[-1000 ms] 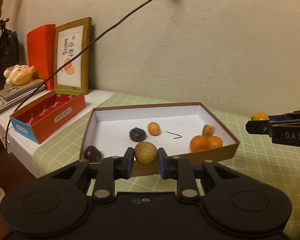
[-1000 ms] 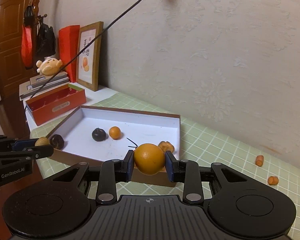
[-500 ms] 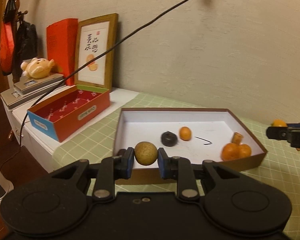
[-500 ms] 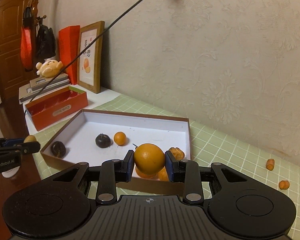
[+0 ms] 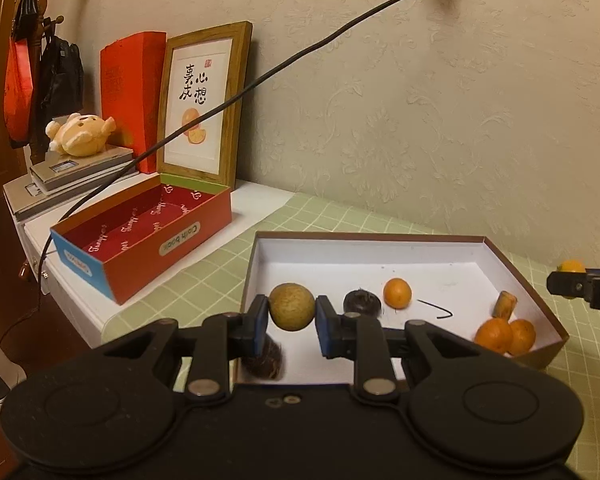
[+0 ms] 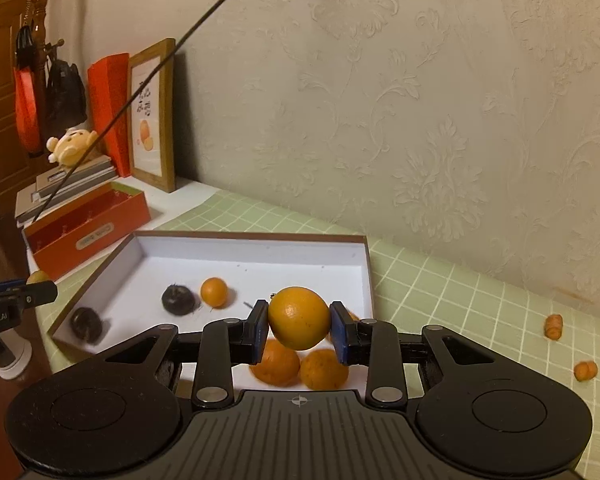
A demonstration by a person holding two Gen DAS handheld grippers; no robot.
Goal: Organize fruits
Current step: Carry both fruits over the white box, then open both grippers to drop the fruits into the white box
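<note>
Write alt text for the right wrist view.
The right tongs grip an orange above a shallow white-lined box holding two more oranges, one smaller orange fruit and two dark fruits. The box sits on a green checked tablecloth by a papered wall.

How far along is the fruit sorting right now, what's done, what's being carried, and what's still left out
Done: the white tray already holds two dark fruits, a small orange and a pair of oranges at its near right corner. In hand: the left gripper is shut on a tan round fruit, the right gripper on an orange, both over the tray. Left: two small orange pieces still lie on the green cloth.
</note>
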